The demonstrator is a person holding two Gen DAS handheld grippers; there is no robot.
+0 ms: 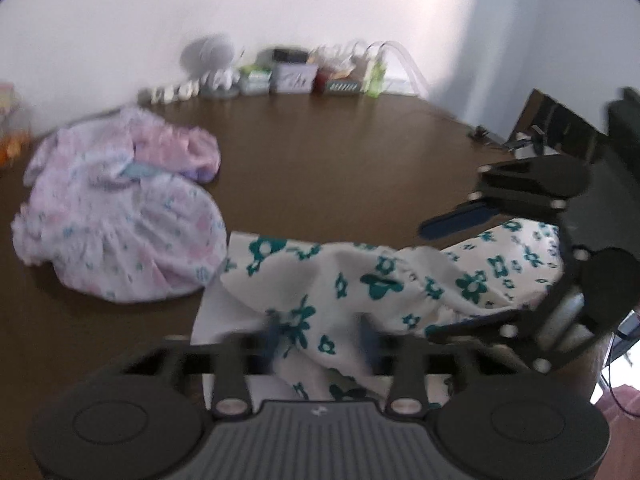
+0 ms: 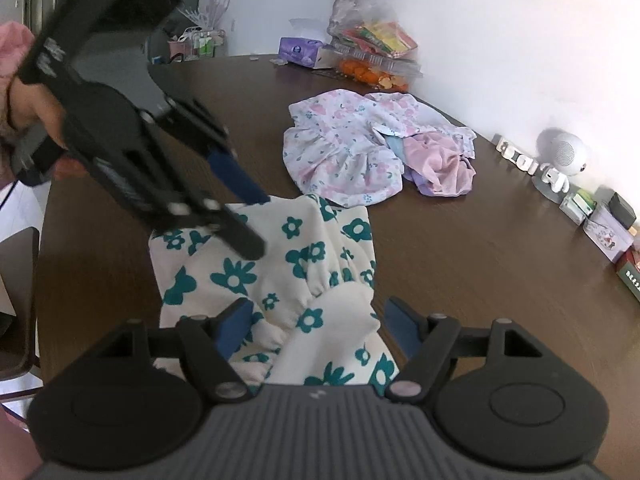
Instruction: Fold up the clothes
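Observation:
A white garment with teal flowers [image 1: 360, 272] lies crumpled on the brown table [image 1: 340, 160], near its front edge. My left gripper [image 1: 320, 336] has a raised bunch of this cloth filling the gap between its blue pads; the picture is blurred. From the right wrist view, the left gripper [image 2: 262, 224] sits at the far left edge of the garment [image 2: 240, 276]. My right gripper [image 2: 320, 328] stands wide open, astride a puffed fold that touches neither pad. In the left wrist view it [image 1: 426, 282] reaches in from the right.
A pile of pink and white flowered clothes [image 2: 344, 152] lies further back on the table. Small boxes and a white round speaker [image 2: 564, 154] line the wall. A tissue box [image 2: 304, 50] and snack bags [image 2: 376, 44] stand in the far corner. A dark chair [image 2: 16, 300] is at the left.

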